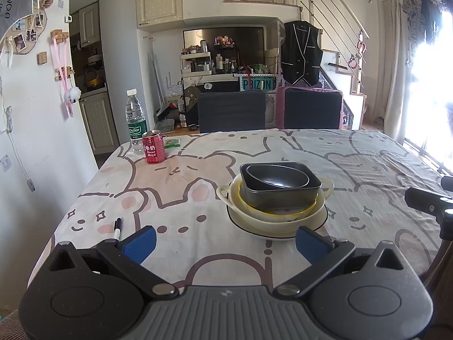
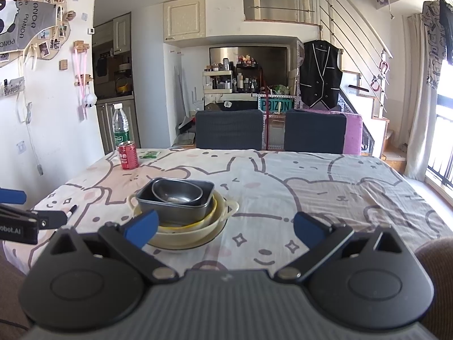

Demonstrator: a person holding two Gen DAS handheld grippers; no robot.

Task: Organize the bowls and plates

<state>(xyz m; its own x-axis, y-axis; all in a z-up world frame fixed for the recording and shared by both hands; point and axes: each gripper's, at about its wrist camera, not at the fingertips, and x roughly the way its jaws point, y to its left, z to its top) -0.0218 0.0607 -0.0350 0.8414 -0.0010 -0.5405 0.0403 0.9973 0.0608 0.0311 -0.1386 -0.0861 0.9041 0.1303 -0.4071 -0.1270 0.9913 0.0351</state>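
A stack of dishes stands on the table: a white plate (image 1: 254,231) at the bottom, a cream two-handled bowl (image 1: 271,215), a yellow-rimmed bowl (image 1: 283,213), a dark rectangular pan (image 1: 280,195) and a small dark oval bowl (image 1: 276,180) on top. The stack also shows in the right wrist view (image 2: 181,206). My left gripper (image 1: 225,243) is open and empty, near side of the stack. My right gripper (image 2: 226,226) is open and empty, just right of the stack, its left finger (image 2: 143,228) in front of the cream bowl (image 2: 181,233).
A red milk can (image 1: 153,147), a water bottle (image 1: 136,121) and a green packet (image 1: 172,142) stand at the table's far left. A black marker (image 1: 117,228) lies near the left edge. Two dark chairs (image 1: 232,112) stand behind the table.
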